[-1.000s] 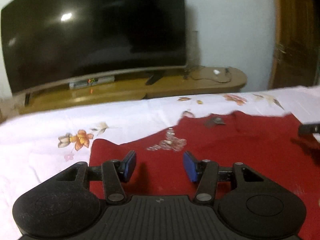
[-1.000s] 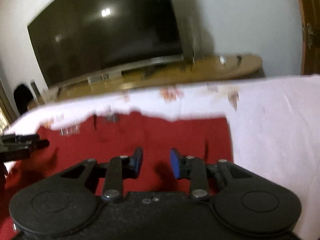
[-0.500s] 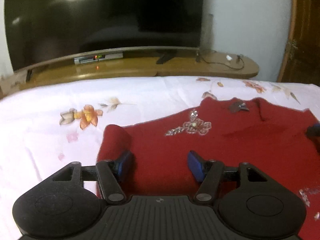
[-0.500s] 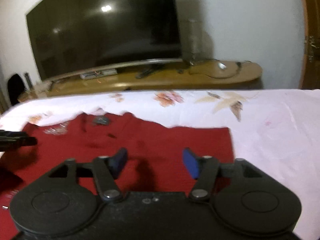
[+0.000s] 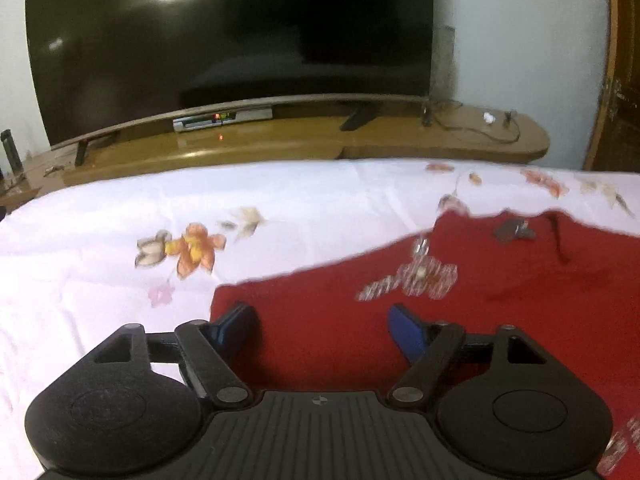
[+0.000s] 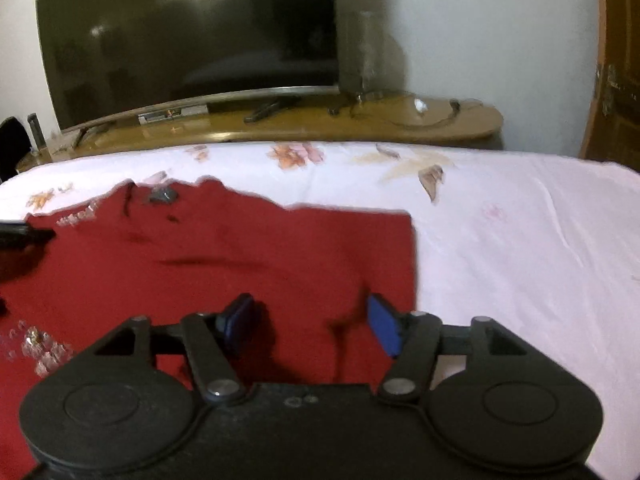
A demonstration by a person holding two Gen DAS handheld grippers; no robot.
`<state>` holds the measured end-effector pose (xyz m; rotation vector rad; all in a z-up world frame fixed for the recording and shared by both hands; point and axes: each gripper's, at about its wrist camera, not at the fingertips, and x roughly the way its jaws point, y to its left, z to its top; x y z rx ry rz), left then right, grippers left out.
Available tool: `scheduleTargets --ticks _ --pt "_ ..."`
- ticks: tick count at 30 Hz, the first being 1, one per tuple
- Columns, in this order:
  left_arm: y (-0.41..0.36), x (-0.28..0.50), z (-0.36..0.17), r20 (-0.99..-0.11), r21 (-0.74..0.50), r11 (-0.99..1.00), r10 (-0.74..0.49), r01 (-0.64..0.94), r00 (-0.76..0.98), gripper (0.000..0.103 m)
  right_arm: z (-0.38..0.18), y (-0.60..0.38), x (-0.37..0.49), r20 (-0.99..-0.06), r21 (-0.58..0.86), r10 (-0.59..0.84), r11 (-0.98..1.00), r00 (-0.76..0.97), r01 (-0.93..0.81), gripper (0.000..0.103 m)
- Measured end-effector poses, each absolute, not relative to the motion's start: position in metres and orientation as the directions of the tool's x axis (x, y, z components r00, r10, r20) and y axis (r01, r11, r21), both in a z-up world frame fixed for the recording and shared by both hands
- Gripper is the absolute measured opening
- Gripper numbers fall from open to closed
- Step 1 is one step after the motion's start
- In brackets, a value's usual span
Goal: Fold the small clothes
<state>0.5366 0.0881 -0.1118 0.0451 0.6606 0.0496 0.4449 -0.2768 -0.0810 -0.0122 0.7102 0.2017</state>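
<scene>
Red garment point(image 5: 500, 320) perhaps edge-cropped, blurred

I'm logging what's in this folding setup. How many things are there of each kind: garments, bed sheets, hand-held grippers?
Garments: 1, the red top lying flat.
Sheets: 1, the white floral sheet under it.
Hand-held grippers: 2, the left hand-held gripper and the right hand-held gripper, both open above the top.
Total: 4
</scene>
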Motion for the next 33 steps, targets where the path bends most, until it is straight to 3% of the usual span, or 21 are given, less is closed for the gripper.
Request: scheduleTargets --ticks 2,6,9,10,12,15,20,21,25,33 --pt "0.092 0.542 -0.119 -0.637 0.077 0.996 0.079 -0.038 0.766 0.077 -0.075 -0.286 0.440 -0.640 0.080 0.189 0.980 0.745 -0.180 0.062" --pt "0.108 0.537 -0.117 -0.648 -0.025 0.996 0.049 -0.086 0.760 0.080 -0.083 -0.296 0.439 -0.679 0.090 0.152 0.988 0.718 -0.125 0.069" --pt "0.108 0.512 -0.114 -0.647 -0.001 0.998 0.046 -0.062 0.761 0.081 -0.076 -0.309 0.423 -0.656 0.145 0.164 0.985 0.736 -0.091 0.065" --pt "0.112 0.505 -0.120 -0.668 0.017 0.997 0.064 -0.071 0.741 0.088 -0.073 -0.312 0.416 -0.644 0.140 0.162 0.986 0.748 -0.093 0.065" --pt "0.130 0.485 -0.119 -0.666 -0.036 0.990 0.077 -0.136 0.742 0.089 -0.072 -0.317 0.404 -0.648 0.123 0.147 0.989 0.747 -0.088 0.063" --pt "0.149 0.435 -0.108 -0.639 -0.077 0.979 0.096 -0.188 0.763 0.089 -0.061 -0.328 0.374 -0.628 0.124 0.138 0.989 0.765 -0.077 0.061" --pt "0.162 0.321 -0.105 -0.642 -0.178 0.974 -0.007 -0.140 0.767 0.089 -0.045 -0.350 0.294 -0.604 0.195 0.177 0.978 0.777 -0.071 0.062" --pt "0.162 0.297 -0.107 -0.649 -0.205 0.970 -0.036 -0.129 0.760 0.088 -0.045 -0.354 0.278 -0.614 0.223 0.194 0.972 0.765 -0.068 0.062" --pt "0.153 0.229 -0.118 -0.680 -0.294 0.952 -0.145 -0.086 0.719 0.064 -0.049 -0.360 0.218 -0.650 0.296 0.250 0.953 0.717 -0.064 0.061" --pt "0.140 0.162 -0.135 -0.633 -0.563 0.824 -0.385 -0.058 0.672 0.062 -0.069 -0.362 0.146 -0.692 0.506 0.378 0.862 0.616 0.040 0.047"
